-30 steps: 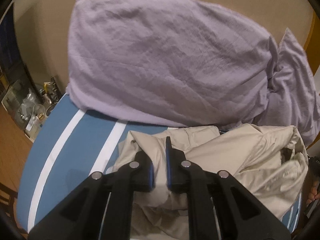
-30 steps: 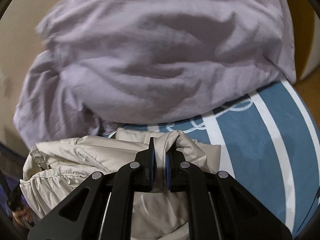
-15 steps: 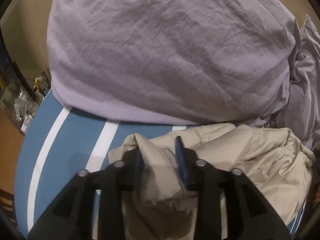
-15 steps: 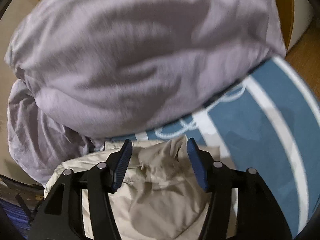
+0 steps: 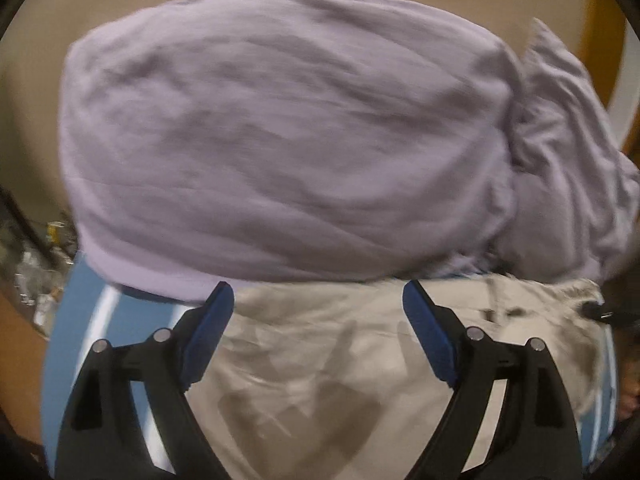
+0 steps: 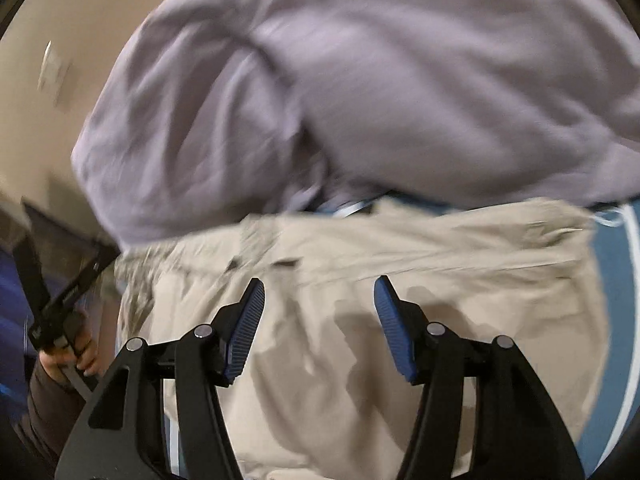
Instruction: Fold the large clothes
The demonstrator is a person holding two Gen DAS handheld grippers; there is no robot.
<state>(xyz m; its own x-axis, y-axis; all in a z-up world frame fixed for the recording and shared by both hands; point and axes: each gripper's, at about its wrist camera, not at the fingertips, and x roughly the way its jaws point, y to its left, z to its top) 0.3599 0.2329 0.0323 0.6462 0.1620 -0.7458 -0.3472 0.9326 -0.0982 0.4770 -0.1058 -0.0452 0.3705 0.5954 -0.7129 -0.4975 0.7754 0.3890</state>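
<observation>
A beige garment (image 5: 320,368) lies folded on the blue, white-striped bed cover (image 5: 80,320); it also shows in the right wrist view (image 6: 440,280). My left gripper (image 5: 318,300) is open and empty, hovering above the garment. My right gripper (image 6: 319,292) is open and empty, also just above the garment. Both views are blurred by motion.
A big lilac bundle of bedding (image 5: 280,140) fills the far side of the bed, right behind the garment, and shows in the right wrist view (image 6: 360,100). A cluttered shelf (image 5: 32,264) stands at left. The person's other hand (image 6: 72,356) shows at left.
Both grippers were shut on folds of the beige garment, then opened and let go. They have drawn back and the garment now lies flatter on the bed.
</observation>
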